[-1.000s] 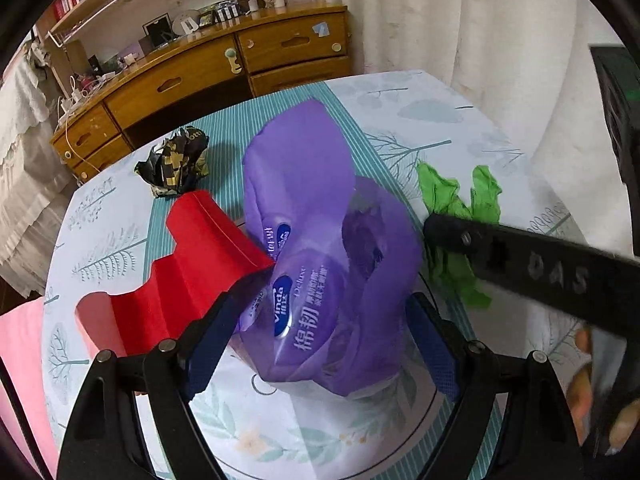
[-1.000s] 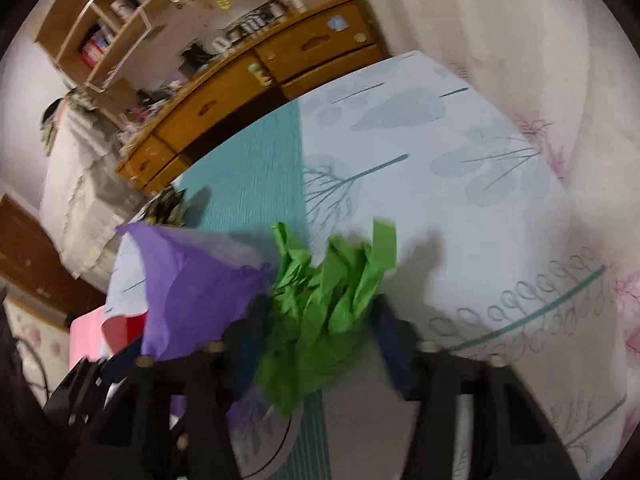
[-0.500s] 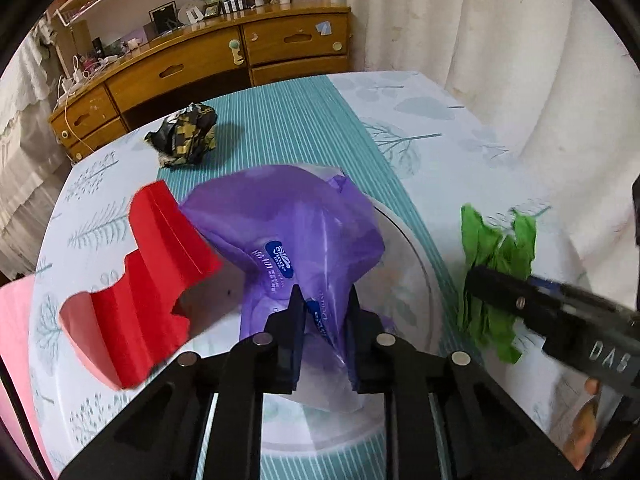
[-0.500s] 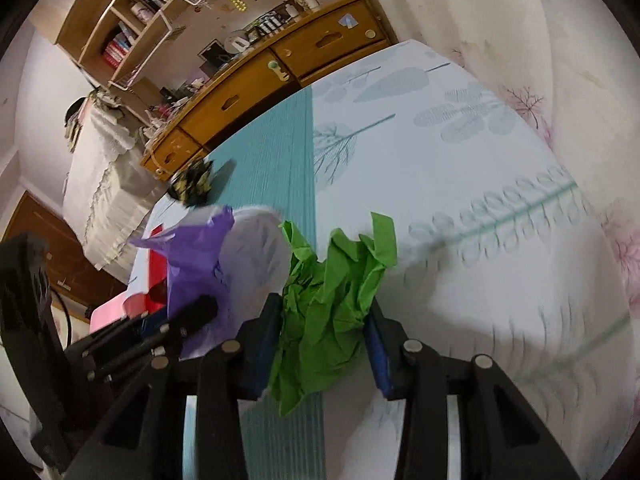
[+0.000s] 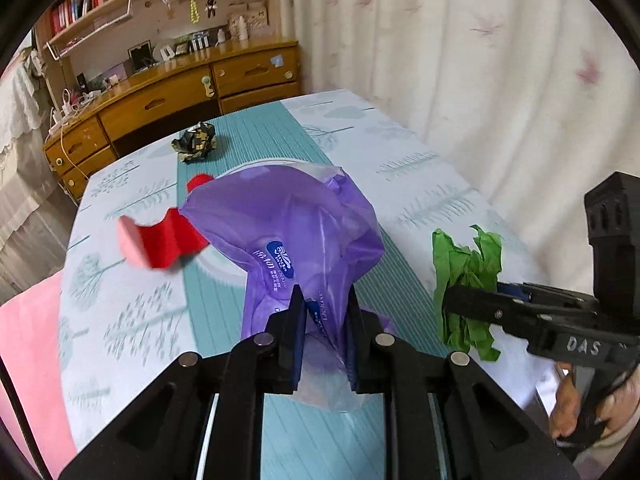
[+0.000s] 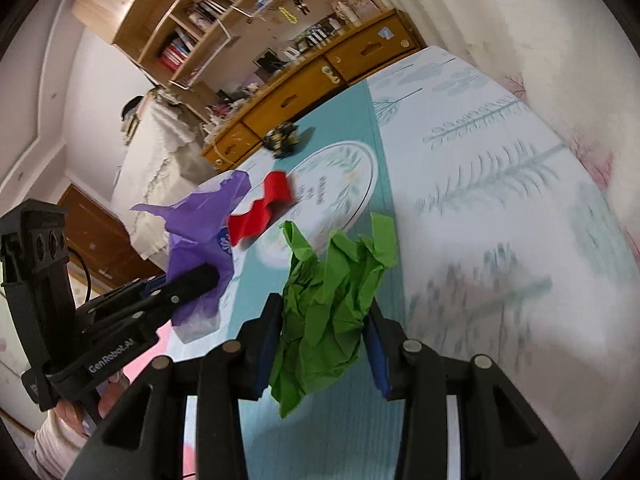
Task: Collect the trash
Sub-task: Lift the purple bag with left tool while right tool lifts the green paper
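between the pads of the left tool (image 5: 323, 312), the purple plastic wrapper (image 5: 292, 236) is now sitting pinched tight, where a second ago the jaws were standing wide on either side of it. the wrapper is hanging in the air, lifted clear of the round plate (image 6: 352, 184) it was lying on, its loose end billowing upward. the right tool (image 6: 324, 320) is likewise clamping the crumpled green paper (image 6: 332, 292), which was resting on the table (image 5: 420, 184) a moment earlier and is now riding well above the cloth. in the left wrist view the green wad is showing beside the purple one, both raised and well apart from the surface, and the whole table is looking farther off than before, so both hands are pulling up and back together.

further out, the folded red paper (image 5: 168, 236) is lying at the plate's edge, and the dark crumpled wrapper (image 5: 196, 142) is sitting near the far end of the table, just before the wooden dresser (image 5: 160, 100). neither is being touched.

judging by this, two pieces of trash are secured and are travelling away from the table, presumably toward a bin that no view is showing. two pieces are waiting, so the collecting looks about half done. the thin plastic may slip if the grip eases.
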Available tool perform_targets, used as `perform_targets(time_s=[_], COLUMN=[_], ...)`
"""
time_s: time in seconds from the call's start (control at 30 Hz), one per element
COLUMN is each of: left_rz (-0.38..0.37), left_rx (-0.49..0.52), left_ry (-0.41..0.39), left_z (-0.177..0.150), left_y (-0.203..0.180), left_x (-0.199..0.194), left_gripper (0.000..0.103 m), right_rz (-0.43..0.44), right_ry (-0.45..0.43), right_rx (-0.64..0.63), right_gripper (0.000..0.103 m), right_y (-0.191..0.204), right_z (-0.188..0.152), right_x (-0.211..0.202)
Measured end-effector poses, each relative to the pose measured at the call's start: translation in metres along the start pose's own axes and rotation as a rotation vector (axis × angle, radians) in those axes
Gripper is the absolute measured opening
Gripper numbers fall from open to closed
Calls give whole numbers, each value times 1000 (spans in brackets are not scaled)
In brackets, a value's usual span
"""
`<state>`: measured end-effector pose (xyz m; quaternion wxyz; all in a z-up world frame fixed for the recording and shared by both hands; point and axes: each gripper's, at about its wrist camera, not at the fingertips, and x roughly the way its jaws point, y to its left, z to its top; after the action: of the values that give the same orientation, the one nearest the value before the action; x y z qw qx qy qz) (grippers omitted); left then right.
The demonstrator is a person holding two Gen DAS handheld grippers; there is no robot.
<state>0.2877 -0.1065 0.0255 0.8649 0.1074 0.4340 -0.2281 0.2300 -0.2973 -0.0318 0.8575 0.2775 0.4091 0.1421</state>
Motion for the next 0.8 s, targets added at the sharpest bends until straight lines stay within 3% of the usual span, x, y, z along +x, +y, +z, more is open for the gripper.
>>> perform_targets(time_s=[0.4,0.6,0.8], left_rz=[-18,-37,-70], left_rx=[26,16,-9], left_ry=[-7,49,126], left_z=[-107,-155,-207], left_y=[-20,-25,-33], left_x=[-105,-123,-113], left_gripper=[14,14,14], right_rz=[-61,-95,-128], right_ry=[-58,-30,17], right_rx=[-140,-228,-315], right_gripper=[39,39,39], right_y=[46,64,72], right_z=[-94,-138,-185], right_x=[-74,-89,-88])
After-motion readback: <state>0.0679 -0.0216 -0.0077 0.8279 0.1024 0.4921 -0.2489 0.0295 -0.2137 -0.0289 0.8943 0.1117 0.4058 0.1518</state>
